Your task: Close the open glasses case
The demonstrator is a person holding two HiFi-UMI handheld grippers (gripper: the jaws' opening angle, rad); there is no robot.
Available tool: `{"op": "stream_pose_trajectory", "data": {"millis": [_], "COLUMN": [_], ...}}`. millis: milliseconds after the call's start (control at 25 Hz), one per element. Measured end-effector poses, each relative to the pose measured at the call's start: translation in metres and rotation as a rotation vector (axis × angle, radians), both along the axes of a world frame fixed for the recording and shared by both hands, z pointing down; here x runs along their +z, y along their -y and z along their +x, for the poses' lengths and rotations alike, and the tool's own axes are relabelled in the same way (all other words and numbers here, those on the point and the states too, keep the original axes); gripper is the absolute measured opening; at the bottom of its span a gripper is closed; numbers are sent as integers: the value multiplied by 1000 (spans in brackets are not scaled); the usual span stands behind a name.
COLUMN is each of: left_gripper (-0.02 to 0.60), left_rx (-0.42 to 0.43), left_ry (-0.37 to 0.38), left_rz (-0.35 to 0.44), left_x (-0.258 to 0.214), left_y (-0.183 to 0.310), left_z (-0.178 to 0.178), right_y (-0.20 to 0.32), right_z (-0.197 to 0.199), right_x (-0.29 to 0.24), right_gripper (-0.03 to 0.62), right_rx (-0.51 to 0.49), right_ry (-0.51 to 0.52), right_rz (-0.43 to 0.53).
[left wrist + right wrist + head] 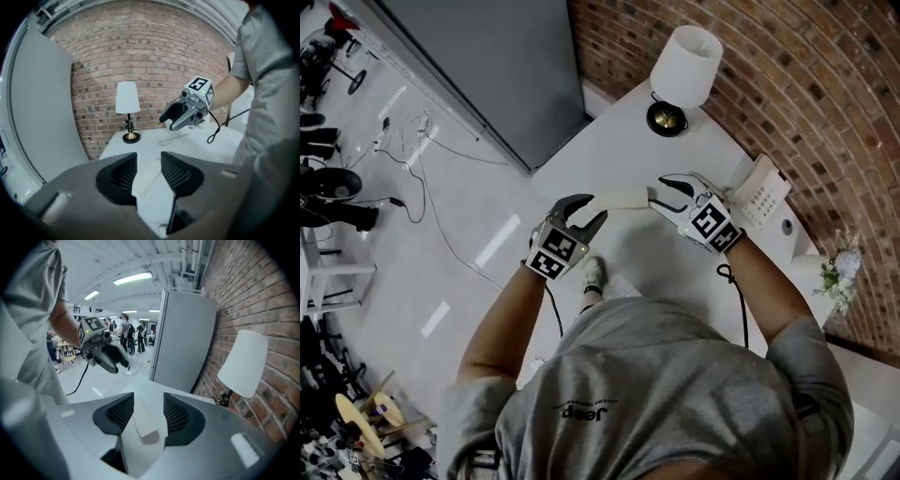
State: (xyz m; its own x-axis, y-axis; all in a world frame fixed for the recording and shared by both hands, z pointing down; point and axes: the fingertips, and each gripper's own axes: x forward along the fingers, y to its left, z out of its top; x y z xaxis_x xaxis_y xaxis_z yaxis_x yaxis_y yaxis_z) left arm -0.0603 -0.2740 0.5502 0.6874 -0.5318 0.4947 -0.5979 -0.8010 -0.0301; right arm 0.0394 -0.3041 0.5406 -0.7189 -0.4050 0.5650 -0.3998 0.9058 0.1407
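Currently left claw (589, 212), right claw (662, 192) clamped on glasses case (623, 198) ends near table (609, 141) edge; lamp (684, 64) well apart.

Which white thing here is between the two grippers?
The white oblong glasses case, its ends in the left gripper and right gripper; the white-shaded lamp and white telephone stand apart.

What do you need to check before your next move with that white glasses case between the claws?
1. Left claw grips the glasses case: ok, the case fills the gap between its pads.
2. Right claw grips it: cannot tell; the case sits between its jaws, but a gap shows beside one pad.
3. Case fully shut: cannot tell.
4. Case apart from lamp and telephone: ok.
5. Bare table beside the case: ok.
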Motion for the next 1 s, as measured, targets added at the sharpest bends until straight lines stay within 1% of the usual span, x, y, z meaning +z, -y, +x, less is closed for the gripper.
{"op": "stream_pose_trajectory", "data": {"millis": [160, 280, 360, 520, 560, 640, 840, 1000], "left_gripper": [114, 87, 56, 10, -2, -2, -3, -3], "left_rx": [-85, -159, -204, -275, -291, -312, -356, -380], "left_ry": [-175, -270, -338, -462, -483, -515, -555, -563], "left_rz": [21, 37, 46, 80, 83, 90, 107, 104], "left_x": [-58, -95, -119, -162, -169, -181, -200, -207], "left_y": [-15, -25, -31, -44, -48, -55, -68, -72], "left_z": [-8, -19, -26, -39, -42, -46, -58, -64], "right_y": [-11, -20, -25, -33, -36, -40, -41, -42], "right_z": [7, 14, 21, 36, 39, 46, 55, 52], "right_x": [-62, -108, -136, -174, -179, -187, -189, -186], "right_gripper": [165, 130, 107, 58, 42, 9, 9, 9], "right_rx": [54, 99, 136, 206, 222, 249, 309, 314], "right_ry": [161, 277, 357, 475, 494, 518, 514, 510], "right_rz": [27, 47, 51, 52, 51, 52, 45, 27]}}
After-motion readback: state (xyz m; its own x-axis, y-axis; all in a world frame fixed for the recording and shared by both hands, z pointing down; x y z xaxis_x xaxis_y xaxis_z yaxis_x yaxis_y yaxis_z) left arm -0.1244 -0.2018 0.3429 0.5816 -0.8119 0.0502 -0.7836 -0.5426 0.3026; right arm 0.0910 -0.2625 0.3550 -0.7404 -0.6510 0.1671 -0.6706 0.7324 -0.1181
